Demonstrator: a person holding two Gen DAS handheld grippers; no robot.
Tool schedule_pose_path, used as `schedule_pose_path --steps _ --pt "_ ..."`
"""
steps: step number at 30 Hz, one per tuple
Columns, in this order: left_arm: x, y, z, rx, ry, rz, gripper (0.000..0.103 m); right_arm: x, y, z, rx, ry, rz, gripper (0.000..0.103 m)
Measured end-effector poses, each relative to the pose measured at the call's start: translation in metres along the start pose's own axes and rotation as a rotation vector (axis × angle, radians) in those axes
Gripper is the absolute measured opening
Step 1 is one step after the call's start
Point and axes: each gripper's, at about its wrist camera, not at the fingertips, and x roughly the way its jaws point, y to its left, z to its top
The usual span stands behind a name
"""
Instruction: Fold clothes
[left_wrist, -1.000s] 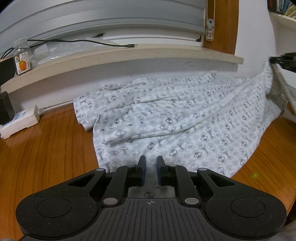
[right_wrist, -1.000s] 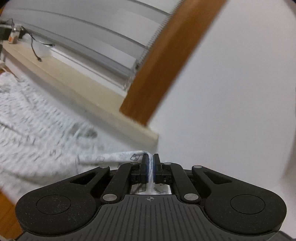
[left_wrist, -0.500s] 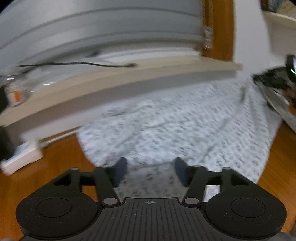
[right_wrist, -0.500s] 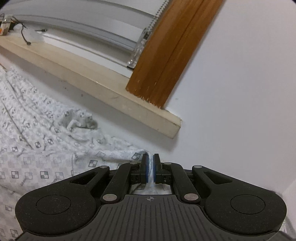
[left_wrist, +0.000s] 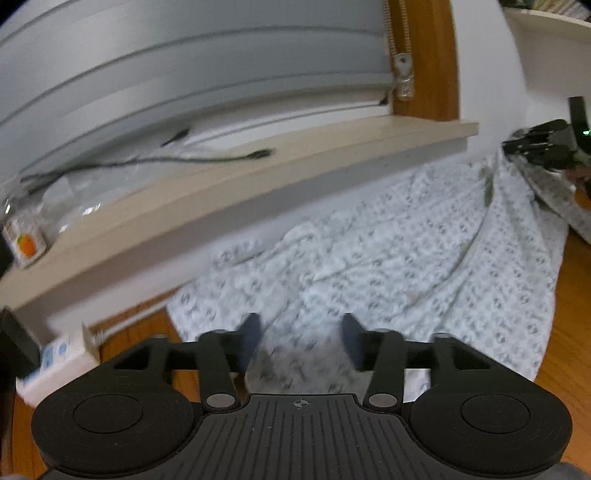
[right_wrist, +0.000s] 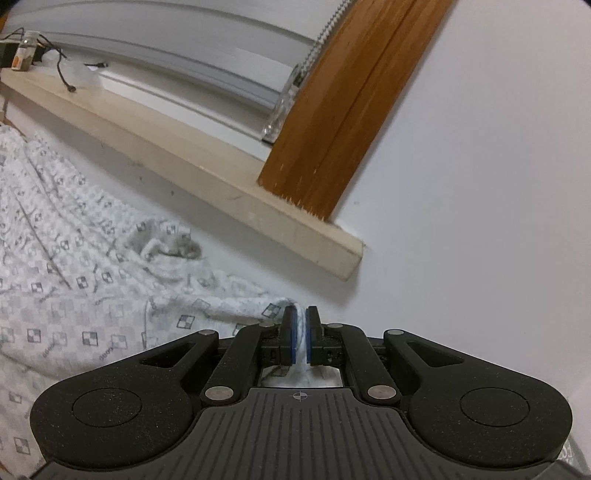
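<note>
Below a windowsill, wooden table bears cloth; right gripper pinches it, left gripper gapes.

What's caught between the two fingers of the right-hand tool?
A pinched fold of the patterned garment, clamped by the right gripper, seen in the right wrist view.

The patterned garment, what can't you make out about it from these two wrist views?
- Patterned garment: left wrist view is motion-blurred, so the print is unreadable.
- Its near edge: hidden behind the left gripper body.
- Its type and sleeves: bunched, cut off by the right wrist view's left edge beside the right gripper.
</note>
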Motion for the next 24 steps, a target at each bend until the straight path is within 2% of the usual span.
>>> schedule_pose_path --steps 3,6,7,9,11,12,14,15,17,19,21,23,24 --pt "0.007 -0.01 0.008 0.05 0.011 -0.06 0.072 0.0 -0.001 -0.001 0.015 0.001 0.004 0.005" --pt "0.022 -0.024 0.009 0.11 0.055 -0.107 0.071 -0.002 -0.001 -0.001 0.022 -0.002 0.008 0.005" --pt "0.028 -0.027 0.008 0.122 0.071 -0.103 0.066 -0.003 -0.002 -0.002 0.021 -0.005 0.009 0.005" --pt "0.037 -0.028 0.005 0.129 0.1 -0.106 0.046 -0.005 -0.003 -0.002 0.02 -0.013 0.011 0.005" --pt "0.038 -0.028 0.002 0.122 0.11 -0.117 0.004 -0.007 -0.004 -0.003 0.019 -0.025 0.012 0.005" --pt "0.038 -0.027 0.001 0.114 0.112 -0.125 0.001 -0.009 -0.006 -0.003 0.019 -0.033 0.012 0.005" --pt "0.027 -0.026 0.003 0.095 0.086 -0.11 0.001 -0.013 -0.01 -0.002 0.028 -0.065 0.003 0.005" --pt "0.018 -0.021 0.008 0.07 0.062 -0.072 0.001 -0.016 -0.012 -0.001 0.036 -0.082 -0.002 0.005" --pt "0.002 -0.008 0.016 -0.013 0.02 -0.041 0.001 -0.016 -0.021 0.003 0.074 -0.103 -0.004 0.005" --pt "0.002 0.0 0.019 -0.057 0.028 0.006 0.001 -0.006 -0.03 0.007 0.113 -0.1 0.002 0.005" --pt "0.018 -0.001 0.017 -0.071 0.085 0.065 0.005 0.011 -0.022 0.009 0.1 -0.056 0.005 0.006" --pt "0.029 -0.004 0.011 -0.082 0.127 0.112 0.02 0.02 -0.013 0.009 0.099 -0.001 0.026 0.011" --pt "0.032 -0.006 0.008 -0.087 0.137 0.129 0.02 0.023 -0.01 0.008 0.103 0.026 0.039 0.018"
